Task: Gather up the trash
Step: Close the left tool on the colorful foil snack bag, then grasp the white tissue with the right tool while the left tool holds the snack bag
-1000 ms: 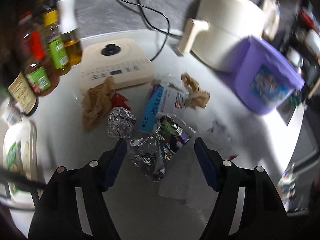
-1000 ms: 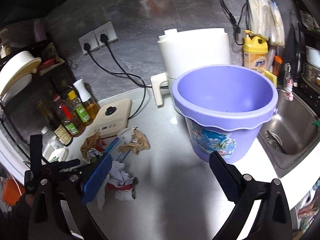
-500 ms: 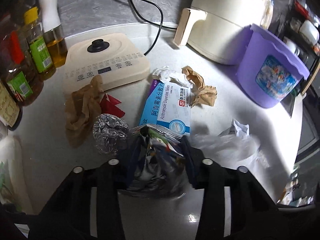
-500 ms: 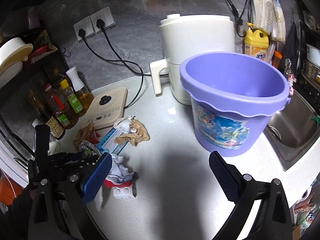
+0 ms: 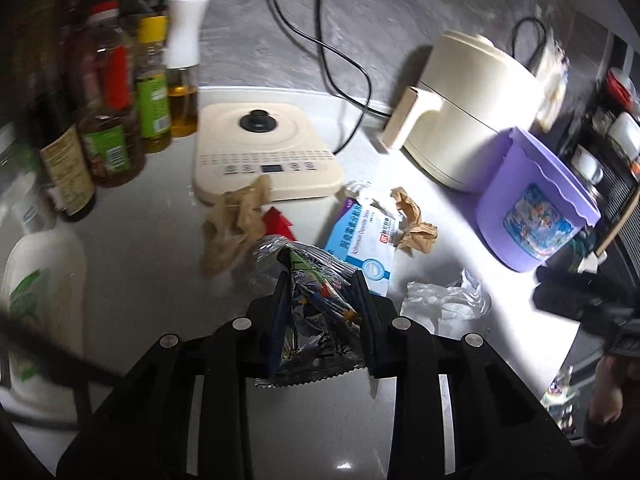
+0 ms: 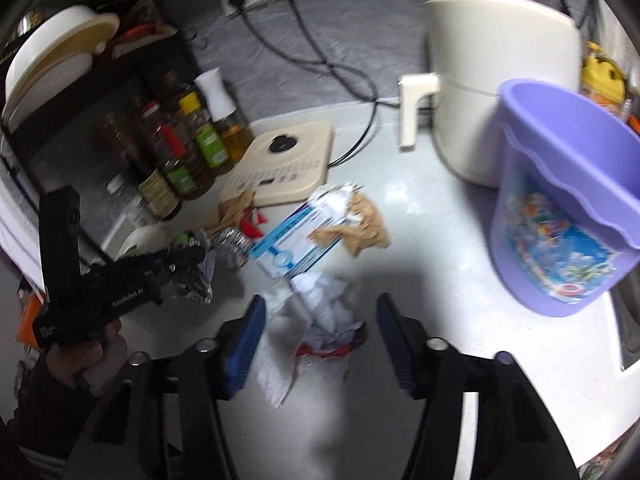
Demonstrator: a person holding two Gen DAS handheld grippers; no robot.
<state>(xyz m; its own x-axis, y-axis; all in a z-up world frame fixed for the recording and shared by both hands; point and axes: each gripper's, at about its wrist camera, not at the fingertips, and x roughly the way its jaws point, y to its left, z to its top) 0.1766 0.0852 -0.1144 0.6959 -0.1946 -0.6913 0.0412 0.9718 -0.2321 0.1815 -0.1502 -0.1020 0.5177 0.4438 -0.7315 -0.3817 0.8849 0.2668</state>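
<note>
My left gripper is closing, its pads pressing a silver foil snack wrapper held just above the white counter. In the right wrist view the same gripper carries the wrapper at the left. My right gripper is closing around a crumpled white tissue wad; the blue pads stand apart from it. Behind lie a blue-and-white glove box, brown crumpled paper and a foil ball. A purple bucket stands at the right.
A cream induction cooker and a cream air fryer sit at the back, with black cords behind. Sauce bottles line the left. More brown paper, a red scrap and a clear plastic bag lie around.
The left gripper closed on the foil wrapper and raised it off the counter. The right gripper dropped towards the tissue wad and its jaws narrowed around it.
</note>
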